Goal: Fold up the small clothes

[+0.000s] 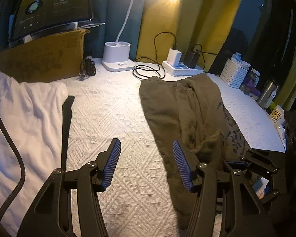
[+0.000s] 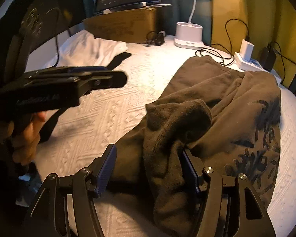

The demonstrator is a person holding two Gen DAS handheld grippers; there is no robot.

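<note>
Beside white basket (image 1: 233, 74), steel tumbler (image 1: 267, 92)

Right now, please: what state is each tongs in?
Left tongs: open, holding nothing.
Right tongs: open; olive garment fold lies between, not gripped.

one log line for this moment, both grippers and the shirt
left gripper: open, empty, over white bedspread | right gripper: open, cloth fold between jaws | olive-brown printed shirt: crumpled, unfolded

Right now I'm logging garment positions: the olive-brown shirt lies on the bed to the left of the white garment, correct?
Not quite. The olive-brown shirt lies on the bed to the right of the white garment, as the left wrist view shows.
</note>
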